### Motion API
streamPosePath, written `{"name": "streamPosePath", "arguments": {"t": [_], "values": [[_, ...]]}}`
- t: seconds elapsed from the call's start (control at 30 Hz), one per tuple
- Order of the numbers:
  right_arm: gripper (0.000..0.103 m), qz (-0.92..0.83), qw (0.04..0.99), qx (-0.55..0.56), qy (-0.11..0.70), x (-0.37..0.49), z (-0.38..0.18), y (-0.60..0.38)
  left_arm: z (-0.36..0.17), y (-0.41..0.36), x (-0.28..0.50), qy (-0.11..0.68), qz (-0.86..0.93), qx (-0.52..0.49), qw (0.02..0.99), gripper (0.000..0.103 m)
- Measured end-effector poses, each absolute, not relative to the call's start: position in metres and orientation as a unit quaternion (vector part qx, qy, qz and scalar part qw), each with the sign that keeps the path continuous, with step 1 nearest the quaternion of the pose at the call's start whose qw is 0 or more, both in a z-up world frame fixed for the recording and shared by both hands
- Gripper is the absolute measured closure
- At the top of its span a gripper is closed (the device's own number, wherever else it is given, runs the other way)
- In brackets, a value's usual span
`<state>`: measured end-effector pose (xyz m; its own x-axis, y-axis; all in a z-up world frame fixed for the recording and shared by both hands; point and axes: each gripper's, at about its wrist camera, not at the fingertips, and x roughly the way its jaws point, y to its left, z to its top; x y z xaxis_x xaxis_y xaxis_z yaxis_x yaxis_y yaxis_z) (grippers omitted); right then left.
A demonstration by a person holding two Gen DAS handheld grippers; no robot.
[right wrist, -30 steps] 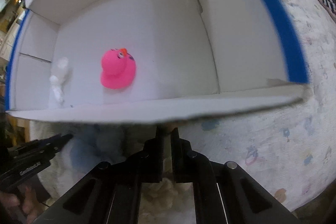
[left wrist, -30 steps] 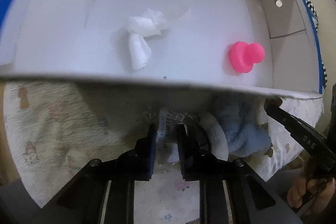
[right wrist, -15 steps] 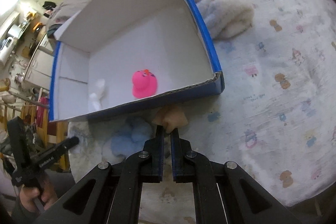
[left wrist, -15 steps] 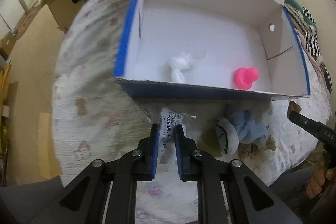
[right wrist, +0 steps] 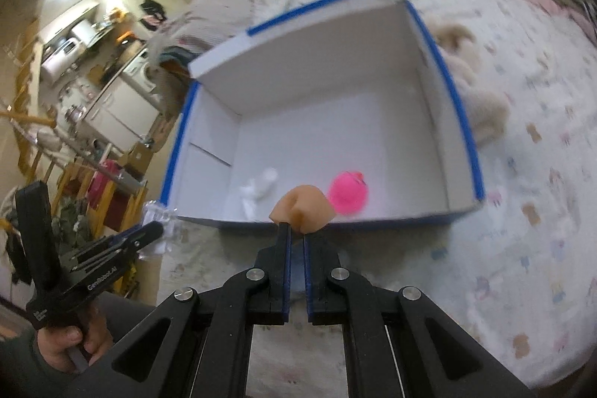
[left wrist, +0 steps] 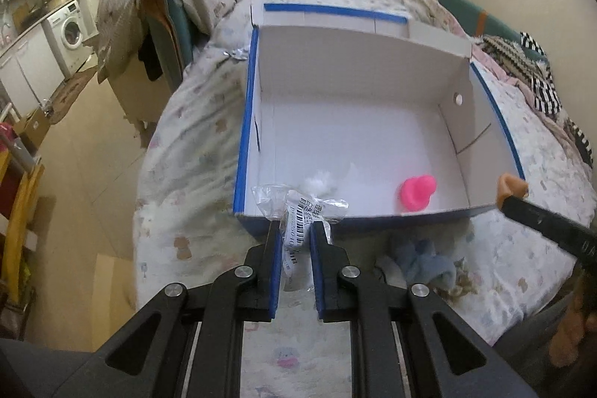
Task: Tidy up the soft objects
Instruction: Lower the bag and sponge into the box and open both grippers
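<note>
The left hand-held gripper (left wrist: 294, 241) is clamped on a clear plastic packet (left wrist: 298, 215) with a barcode label, which sticks up between its 2 blue-padded fingers (left wrist: 275, 260) just in front of the box's near wall. The right hand-held gripper (right wrist: 294, 237) is closed narrow, pinching the edge of a small tan soft piece (right wrist: 304, 207) at its fingertips. A hand (right wrist: 71, 342) grips the left tool's handle at the lower left of the right wrist view. Below the grippers, a blue soft toy (left wrist: 425, 260) lies on the printed bedsheet (left wrist: 186, 174), just outside the box. Beyond it, the white box with blue edges (left wrist: 246, 122) sits open on the bed. Inside, near its front wall, lie a white crumpled tissue (left wrist: 321, 181) and a pink rubber duck (left wrist: 416, 191), well apart. To the right of the box, a cream plush (right wrist: 481, 110) rests on the sheet. A washing machine (left wrist: 71, 28) stands far off at the left.
</note>
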<state>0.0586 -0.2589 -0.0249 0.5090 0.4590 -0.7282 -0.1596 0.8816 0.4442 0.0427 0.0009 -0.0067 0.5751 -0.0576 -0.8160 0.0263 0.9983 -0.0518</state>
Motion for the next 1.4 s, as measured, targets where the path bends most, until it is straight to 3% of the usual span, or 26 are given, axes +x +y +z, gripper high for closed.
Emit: {"name": "streamPosePath", "arguments": {"t": [0.67,1.4], "values": [[0.095,0.171,0.871,0.130,0.441,0.063,-0.028,-0.242,0.031,0.003,0.077,0.425,-0.011,-0.025,0.905,0.090],[0.095,0.176,0.888,0.079,0.418,0.132,-0.002,-0.245,0.012,-0.013,0.143,0.435,-0.003,0.008,0.901,0.090]]}}
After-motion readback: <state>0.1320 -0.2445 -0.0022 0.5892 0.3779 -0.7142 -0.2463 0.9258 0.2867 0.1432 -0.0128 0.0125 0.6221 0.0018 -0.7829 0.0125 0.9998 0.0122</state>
